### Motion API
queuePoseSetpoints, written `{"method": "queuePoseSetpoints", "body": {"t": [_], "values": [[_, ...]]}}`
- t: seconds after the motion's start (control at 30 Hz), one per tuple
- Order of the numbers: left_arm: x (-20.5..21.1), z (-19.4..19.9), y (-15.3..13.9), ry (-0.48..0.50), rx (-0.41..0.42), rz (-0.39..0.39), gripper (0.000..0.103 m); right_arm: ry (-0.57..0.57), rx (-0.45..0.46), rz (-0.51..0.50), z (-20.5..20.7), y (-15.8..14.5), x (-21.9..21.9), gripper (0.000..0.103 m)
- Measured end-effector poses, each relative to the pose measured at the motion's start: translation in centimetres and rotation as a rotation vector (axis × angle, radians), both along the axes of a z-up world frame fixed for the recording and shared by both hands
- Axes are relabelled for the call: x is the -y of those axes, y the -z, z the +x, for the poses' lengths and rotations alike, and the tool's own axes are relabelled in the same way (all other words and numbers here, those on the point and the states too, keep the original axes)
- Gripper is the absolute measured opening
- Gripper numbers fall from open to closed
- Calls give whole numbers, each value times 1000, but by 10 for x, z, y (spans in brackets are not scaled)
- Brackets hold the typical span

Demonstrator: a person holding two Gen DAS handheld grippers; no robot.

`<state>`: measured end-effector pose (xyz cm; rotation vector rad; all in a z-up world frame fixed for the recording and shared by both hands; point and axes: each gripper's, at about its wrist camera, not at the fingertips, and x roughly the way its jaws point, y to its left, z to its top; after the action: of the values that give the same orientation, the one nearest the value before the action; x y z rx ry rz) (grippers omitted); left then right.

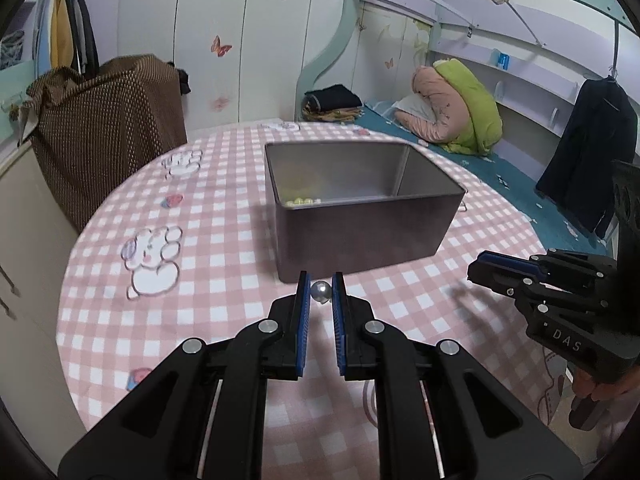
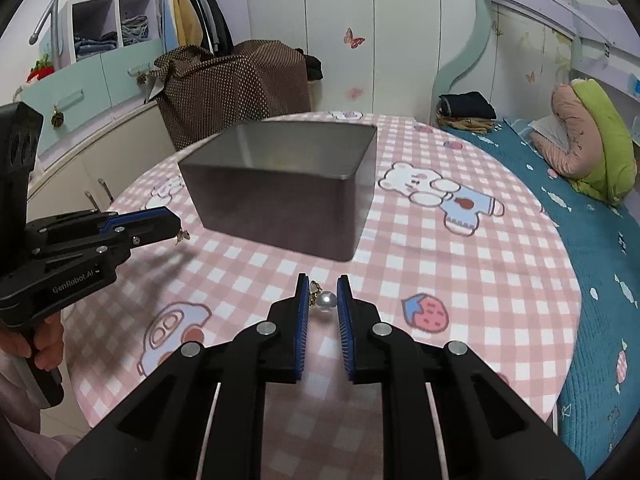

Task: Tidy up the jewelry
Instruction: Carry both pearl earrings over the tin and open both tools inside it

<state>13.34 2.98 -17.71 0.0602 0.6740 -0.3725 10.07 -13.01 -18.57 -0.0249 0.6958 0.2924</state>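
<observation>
An open grey metal box (image 1: 352, 220) stands mid-table; it also shows in the right wrist view (image 2: 280, 196). Yellow beads (image 1: 300, 201) lie inside it. My left gripper (image 1: 321, 292) is shut on a pearl earring (image 1: 321, 291) just before the box's near wall; in the right wrist view (image 2: 176, 222) the earring (image 2: 183, 235) hangs from its tips. My right gripper (image 2: 325, 298) holds a second pearl earring (image 2: 326, 301) between its pads, above the cloth; seen from the left wrist (image 1: 478, 270), its jaws look closed.
The round table has a pink checked cloth (image 2: 460, 280) with bear and strawberry prints. A brown dotted covered object (image 1: 104, 128) stands behind the table on the left. A bed (image 2: 600, 220) with folded quilts lies to the right.
</observation>
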Motion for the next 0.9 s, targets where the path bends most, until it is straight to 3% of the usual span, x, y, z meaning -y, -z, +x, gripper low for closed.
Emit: {"method": "queuePoseSetpoints", "body": {"t": [0.53,0.9], "values": [[-2,20,-51,-41,137,-33,11,-32,197,10,26,-66,-10,14],[11,50,-53,-34,122,-55,11,-58,161,21,55,-59,-20,14]]}}
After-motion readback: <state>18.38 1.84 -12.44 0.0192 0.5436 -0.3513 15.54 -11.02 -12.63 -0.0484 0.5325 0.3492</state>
